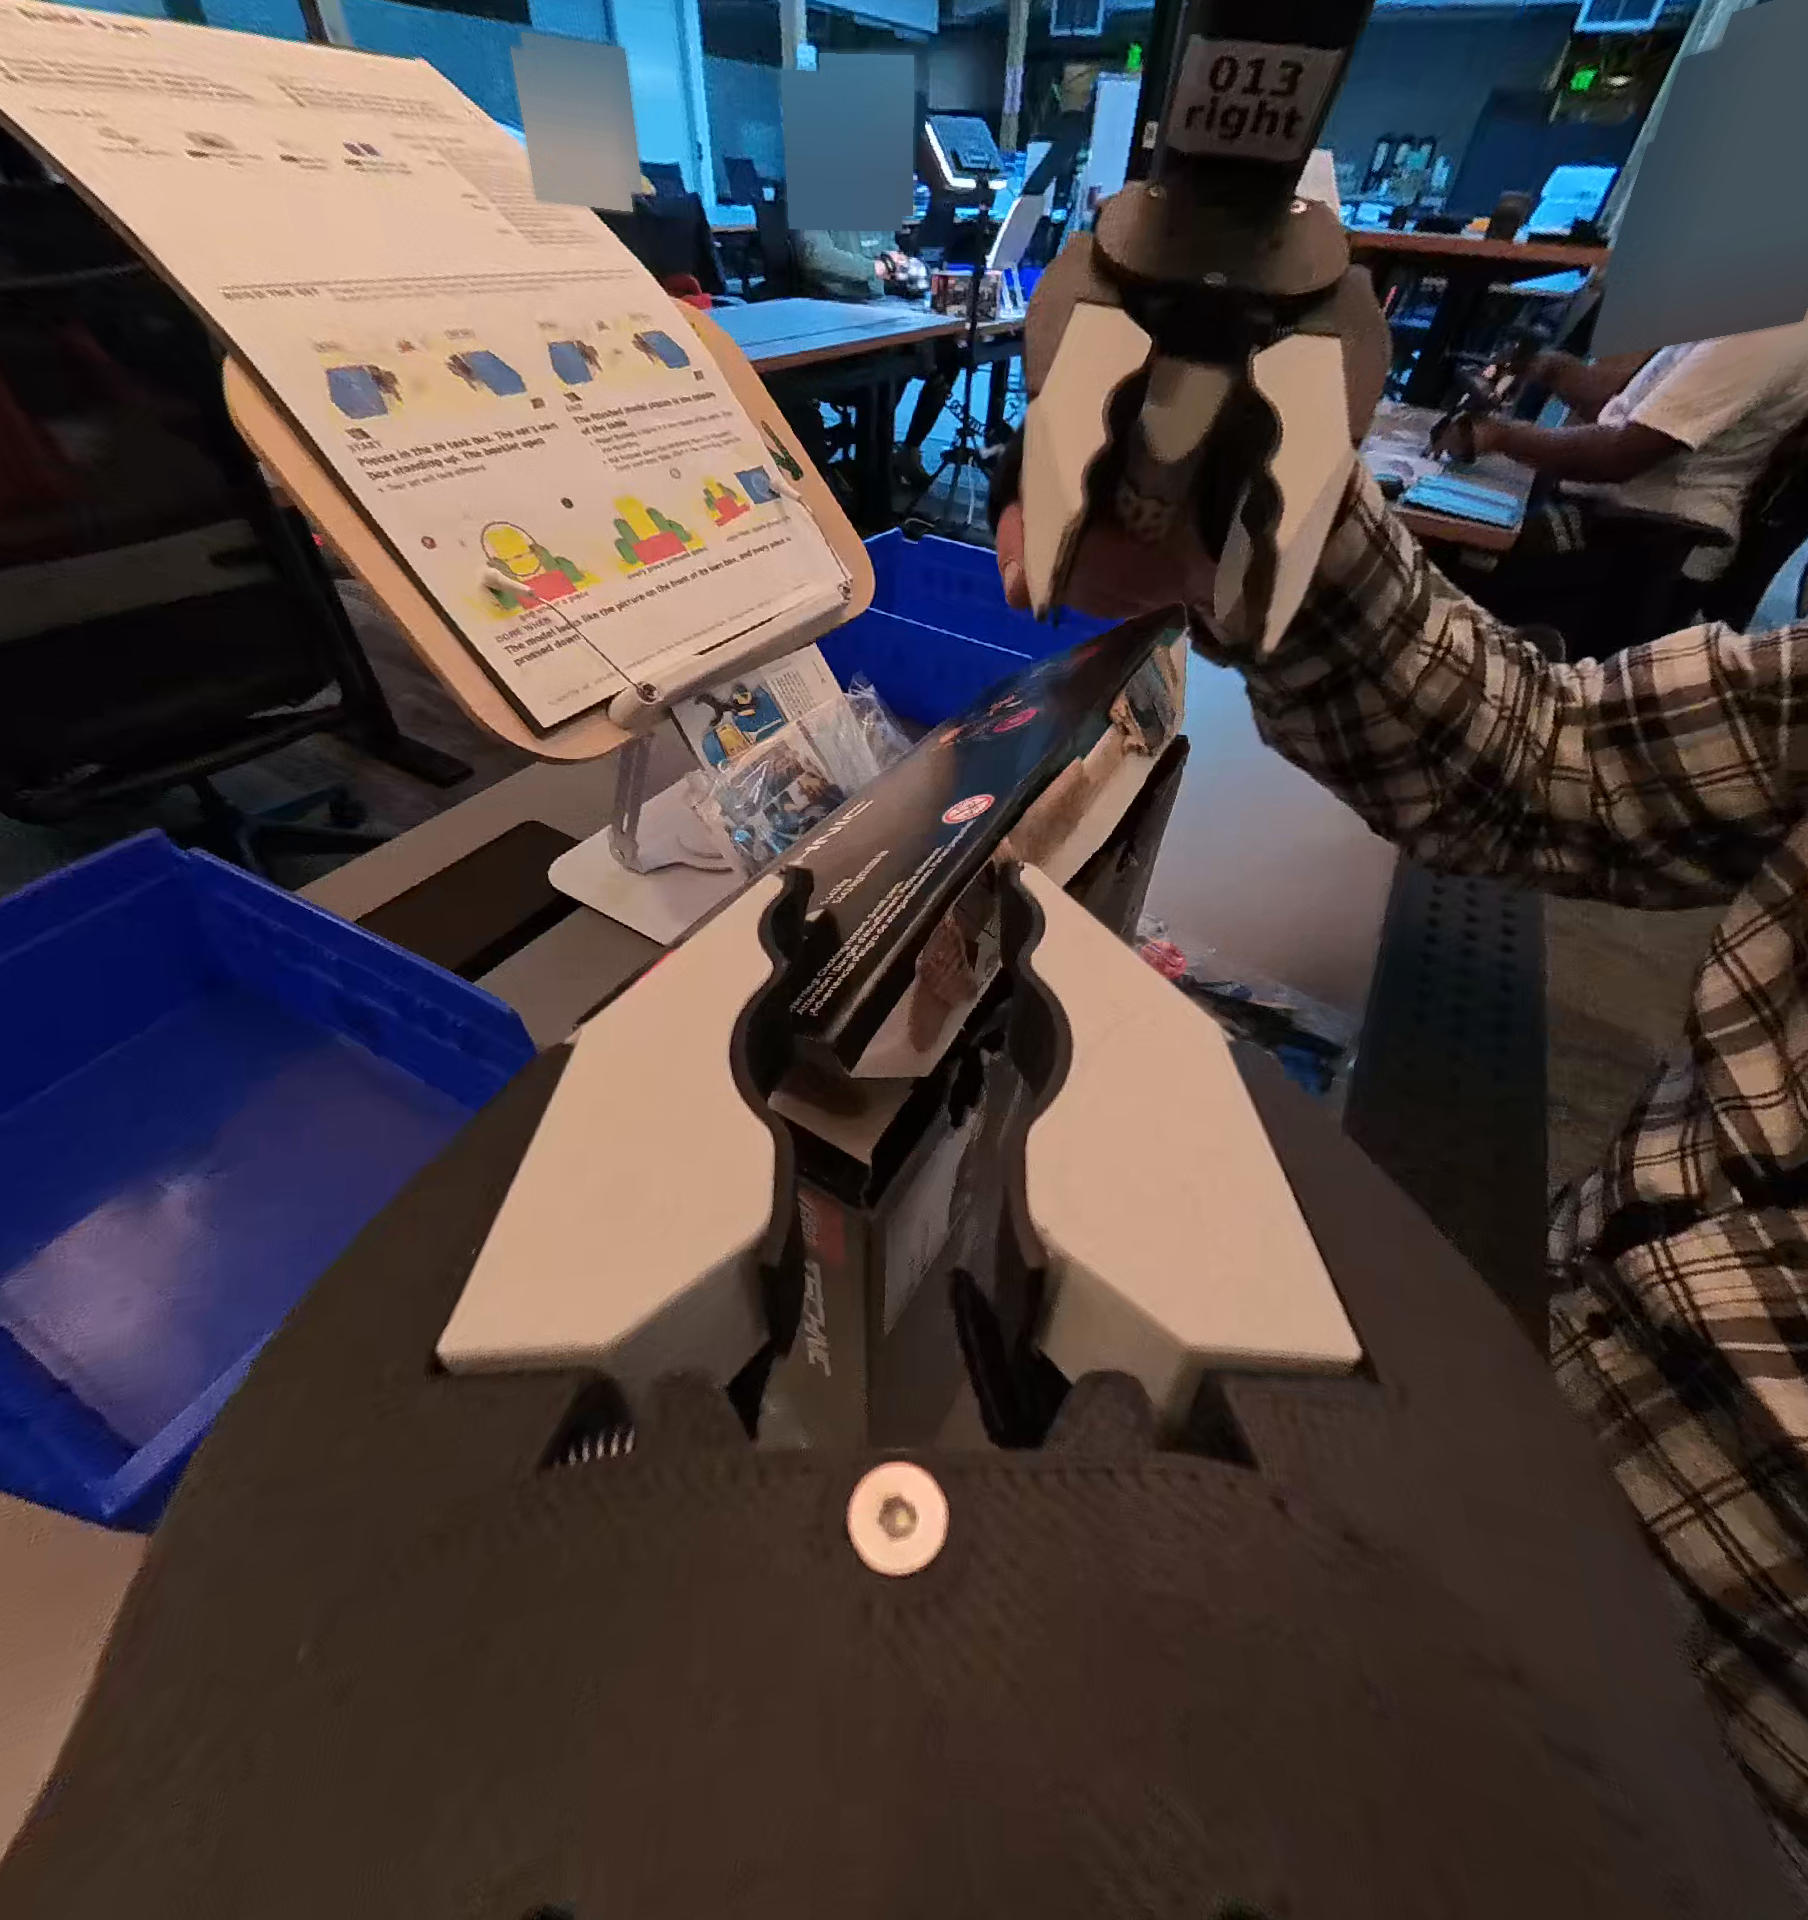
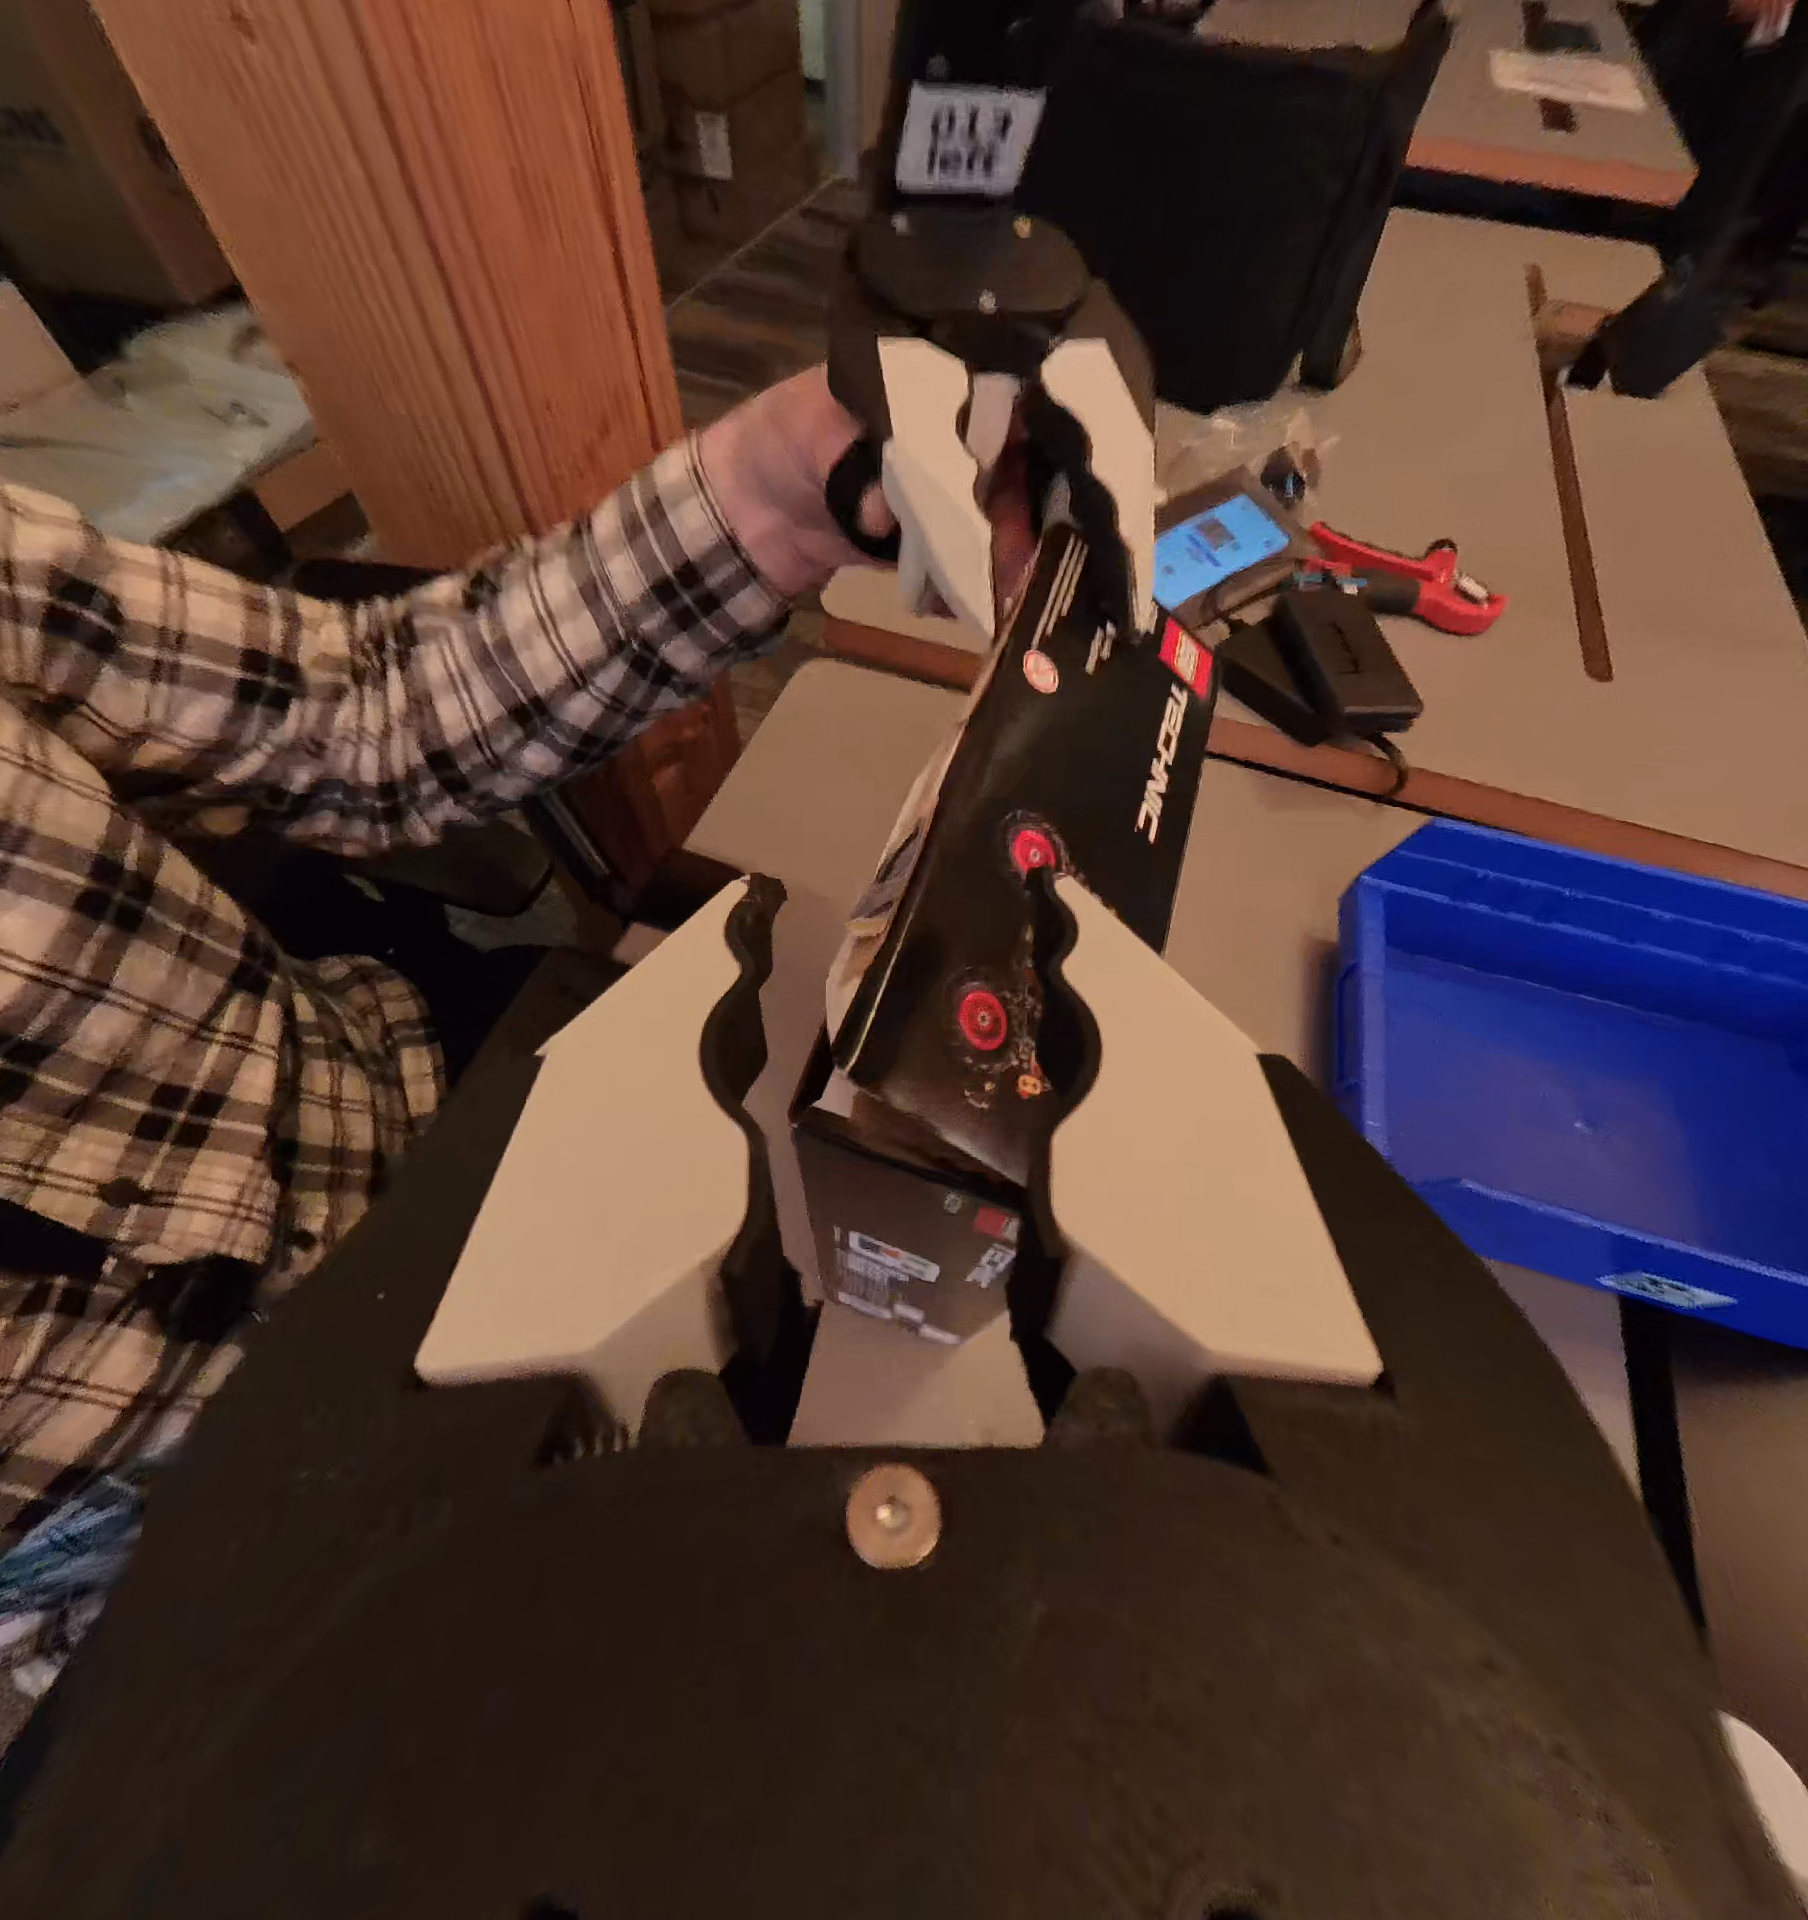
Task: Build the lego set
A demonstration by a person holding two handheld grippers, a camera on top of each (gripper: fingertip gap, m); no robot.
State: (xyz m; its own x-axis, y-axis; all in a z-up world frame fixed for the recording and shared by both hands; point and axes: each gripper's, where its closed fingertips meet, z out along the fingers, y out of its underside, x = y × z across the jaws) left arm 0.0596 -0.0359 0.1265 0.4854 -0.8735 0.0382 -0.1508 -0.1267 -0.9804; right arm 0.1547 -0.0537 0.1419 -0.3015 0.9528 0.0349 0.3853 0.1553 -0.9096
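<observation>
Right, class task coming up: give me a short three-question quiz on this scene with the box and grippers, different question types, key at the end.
1. True or false: the box lies flat on the table.
2. The bins are: A red, B blue, C green.
3. What is propped up behind the box in the left wrist view?
Key: 1 false, it is tilted up, left gripper and right gripper at opposite ends; 2 B; 3 a printed sheet on a stand.
</observation>
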